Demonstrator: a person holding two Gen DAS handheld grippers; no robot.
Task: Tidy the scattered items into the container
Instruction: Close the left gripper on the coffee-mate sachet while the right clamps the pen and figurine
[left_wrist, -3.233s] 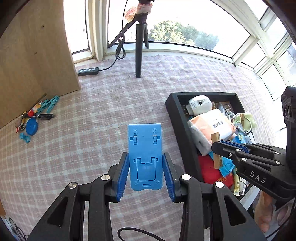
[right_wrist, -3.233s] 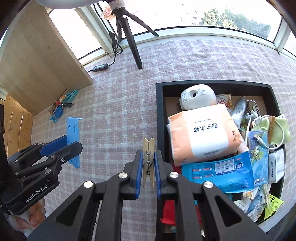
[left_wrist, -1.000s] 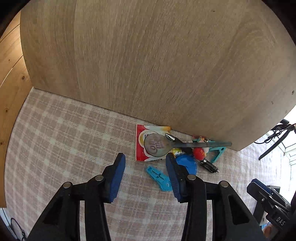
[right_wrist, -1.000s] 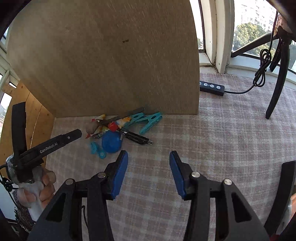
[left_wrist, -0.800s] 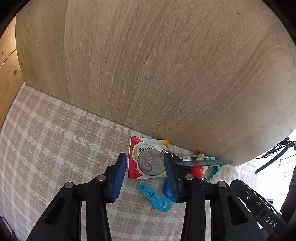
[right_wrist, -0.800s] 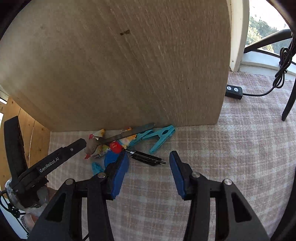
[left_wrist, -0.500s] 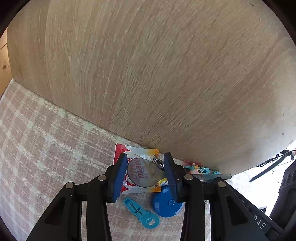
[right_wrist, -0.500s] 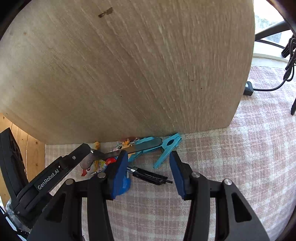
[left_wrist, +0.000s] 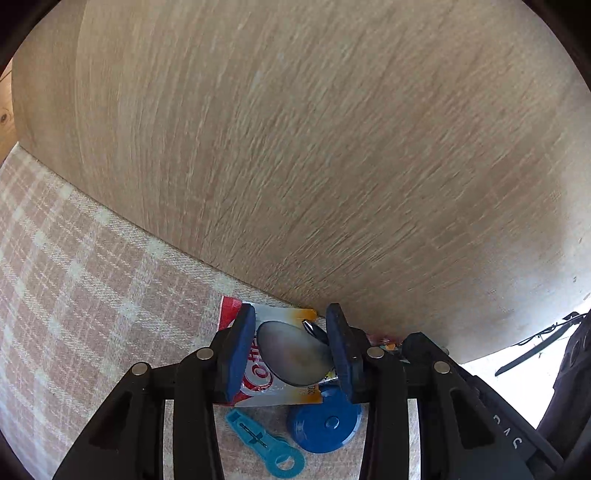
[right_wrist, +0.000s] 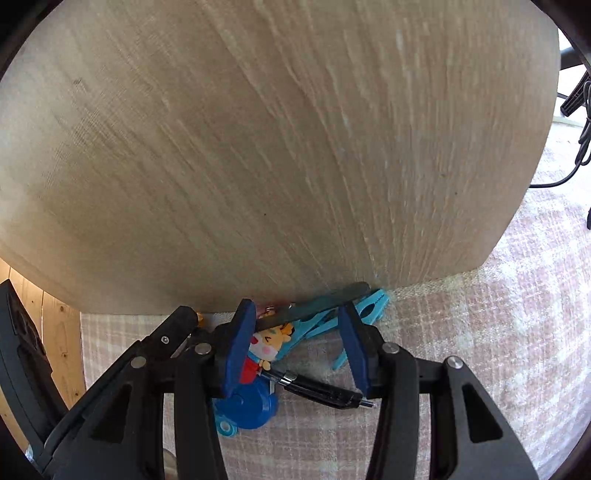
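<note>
Small items lie in a pile at the foot of a wooden board (left_wrist: 332, 147). My left gripper (left_wrist: 291, 325) is down over a red-and-white sachet (left_wrist: 258, 380), its blue pads against both sides of a metal spoon's bowl (left_wrist: 291, 354). A blue round cap (left_wrist: 325, 421) and a light-blue tab (left_wrist: 266, 443) lie just below. My right gripper (right_wrist: 295, 328) stands open around a cartoon charm (right_wrist: 269, 343), teal clothespins (right_wrist: 325, 321) and the spoon's handle (right_wrist: 325, 297); a black pen (right_wrist: 321, 391) lies under it. The container is out of view.
The board (right_wrist: 258, 147) stands upright right behind the pile and fills most of both views. A pink plaid cloth (left_wrist: 74, 295) covers the surface. The left gripper's finger (right_wrist: 173, 332) lies close beside my right one. A black cable (right_wrist: 576, 155) hangs at far right.
Both grippers have dropped in close to the pile by the board. The left jaws narrowed around the spoon's bowl. The right gripper slid over the clothespins, still open.
</note>
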